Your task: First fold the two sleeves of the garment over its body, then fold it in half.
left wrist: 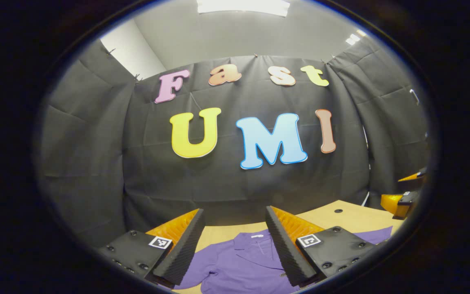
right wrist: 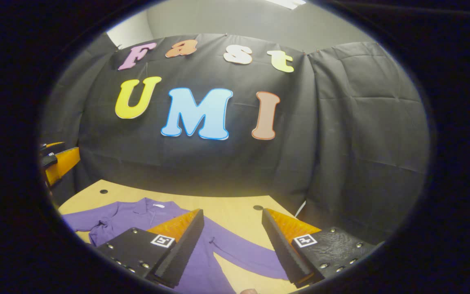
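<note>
Left gripper view first: the left claw (left wrist: 235, 245) hangs above the tabletop (left wrist: 341, 218) with its jaws spread wide, gripping nothing. Down between its fingers (left wrist: 182, 249) lies the purple garment (left wrist: 239, 261), spread flat on the wood, collar (left wrist: 255, 237) pointing toward the black cloth wall (left wrist: 235, 183). One sleeve (left wrist: 375, 234) runs off to the right of the collar, past the right-hand finger. Farther right of the garment, at the view's edge, the other gripper (left wrist: 402, 200) pokes in — its state can't be told from here.

Over to the right gripper view: at the far left, the other gripper (right wrist: 57, 161) again, hanging above the tabletop (right wrist: 227, 208). Right of it sits the garment (right wrist: 137, 216), collar (right wrist: 149, 206) up near the wall (right wrist: 227, 163), one sleeve (right wrist: 78, 222) reaching out to the left of the collar, the other sleeve (right wrist: 243, 251) stretched out unfolded to the right, passing between the fingers (right wrist: 178, 253). The right claw (right wrist: 231, 245) hovers over that sleeve — jaws apart, released, nothing pinched. Both sleeves lie out from the body, neither folded over it.
</note>
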Tool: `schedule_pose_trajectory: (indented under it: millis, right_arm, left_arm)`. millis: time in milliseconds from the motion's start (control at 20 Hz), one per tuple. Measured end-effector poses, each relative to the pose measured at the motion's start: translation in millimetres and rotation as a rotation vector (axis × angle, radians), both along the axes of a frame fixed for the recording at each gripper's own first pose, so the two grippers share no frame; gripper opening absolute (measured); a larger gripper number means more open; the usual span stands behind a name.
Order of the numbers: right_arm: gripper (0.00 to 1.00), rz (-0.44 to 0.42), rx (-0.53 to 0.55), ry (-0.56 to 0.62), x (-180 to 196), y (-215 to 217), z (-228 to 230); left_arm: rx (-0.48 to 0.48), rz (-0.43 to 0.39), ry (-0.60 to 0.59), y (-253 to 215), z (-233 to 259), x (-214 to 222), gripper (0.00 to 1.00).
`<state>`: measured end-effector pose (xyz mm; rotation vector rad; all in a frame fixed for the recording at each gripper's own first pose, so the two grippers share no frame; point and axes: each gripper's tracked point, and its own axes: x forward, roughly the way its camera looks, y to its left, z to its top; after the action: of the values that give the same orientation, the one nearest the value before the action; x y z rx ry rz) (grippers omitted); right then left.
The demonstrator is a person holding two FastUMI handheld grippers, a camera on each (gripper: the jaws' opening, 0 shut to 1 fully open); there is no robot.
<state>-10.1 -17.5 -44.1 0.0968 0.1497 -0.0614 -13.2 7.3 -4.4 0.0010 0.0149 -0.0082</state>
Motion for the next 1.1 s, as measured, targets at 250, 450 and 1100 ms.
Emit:
schedule_pose_trajectory:
  millis: [250,450,1100]
  right_arm:
    - [0.9,-0.08,0.037,0.132,-2,-30,-43]
    - [0.9,-0.144,0.015,0.244,-6,-57,-85]
    - [0.91,-0.336,0.166,0.595,-24,-126,-224]
  left_arm:
    - [-0.003,-0.004,-0.005,0,2,-1,0.95]
    - [0.013,0.006,-0.004,2,0,-4,0.95]
    - [0.041,0.029,0.046,3,-17,-5,0.95]
